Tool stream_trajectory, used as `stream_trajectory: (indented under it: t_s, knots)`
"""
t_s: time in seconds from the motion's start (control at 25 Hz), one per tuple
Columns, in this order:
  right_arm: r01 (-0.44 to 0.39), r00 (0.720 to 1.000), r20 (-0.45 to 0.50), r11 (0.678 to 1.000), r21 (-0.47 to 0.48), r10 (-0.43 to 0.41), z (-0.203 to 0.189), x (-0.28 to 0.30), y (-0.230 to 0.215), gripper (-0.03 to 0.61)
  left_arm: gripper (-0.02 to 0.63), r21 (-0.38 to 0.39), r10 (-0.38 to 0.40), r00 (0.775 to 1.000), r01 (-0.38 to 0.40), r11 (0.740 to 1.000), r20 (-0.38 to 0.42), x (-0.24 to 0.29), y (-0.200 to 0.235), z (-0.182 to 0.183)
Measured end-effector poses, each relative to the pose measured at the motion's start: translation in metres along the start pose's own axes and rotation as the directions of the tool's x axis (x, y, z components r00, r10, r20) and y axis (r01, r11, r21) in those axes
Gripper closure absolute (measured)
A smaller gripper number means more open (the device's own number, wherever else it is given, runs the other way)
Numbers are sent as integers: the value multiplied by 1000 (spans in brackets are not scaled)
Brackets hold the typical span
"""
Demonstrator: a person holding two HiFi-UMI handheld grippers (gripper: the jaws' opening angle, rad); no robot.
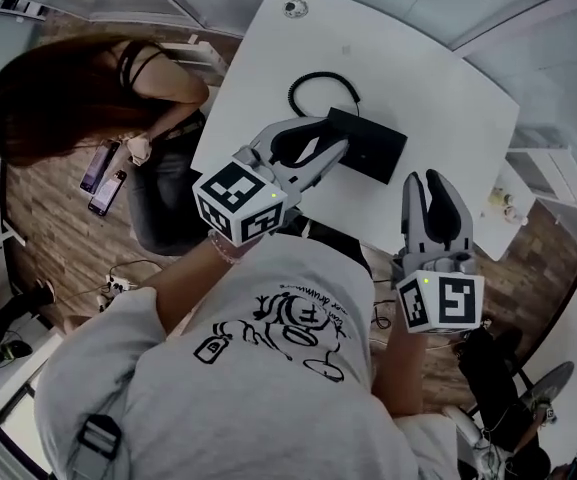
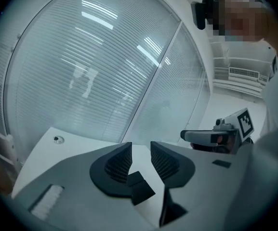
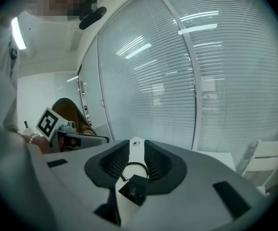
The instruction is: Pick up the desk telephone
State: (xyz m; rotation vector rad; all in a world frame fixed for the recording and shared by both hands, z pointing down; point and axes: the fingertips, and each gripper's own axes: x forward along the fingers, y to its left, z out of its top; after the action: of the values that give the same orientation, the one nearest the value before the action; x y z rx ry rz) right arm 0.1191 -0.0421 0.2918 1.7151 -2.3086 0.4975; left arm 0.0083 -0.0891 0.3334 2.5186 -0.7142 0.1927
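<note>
Below, the desk telephone (image 1: 368, 143) is lying flat on the white table (image 1: 418, 58), near the edge closest to the person wearing the camera, with its black cord (image 1: 323, 80) looping away across the tabletop. A small round grommet (image 1: 295, 8) is sitting at the table's far end. The left gripper (image 1: 330, 138) is hanging over the telephone's left end, its jaws standing narrowly apart with only tabletop and telephone showing through the gap. The right gripper (image 1: 424, 180) is hovering just off the table's near edge, right of the telephone and apart from it, its jaws likewise a little apart and gripping nothing. Glass walls with slatted blinds (image 2: 105, 66) are closing in the room, and the floor (image 1: 48, 218) is showing wood planks. A seated person (image 1: 78, 98) with long hair is bending over two phones (image 1: 106, 178) at the table's left side.
</note>
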Motion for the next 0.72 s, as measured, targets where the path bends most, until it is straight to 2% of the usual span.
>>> stream_trajectory:
  t_s: [0.44, 0.72]
  knots:
    - [-33, 991, -124, 997, 73, 42, -85, 32, -20, 465, 463, -87, 51, 985, -66, 994, -166, 26, 48, -101]
    - [-19, 980, -195, 993, 118, 42, -136, 56, -36, 432, 442, -154, 34, 968, -75, 985, -250, 39, 71, -153]
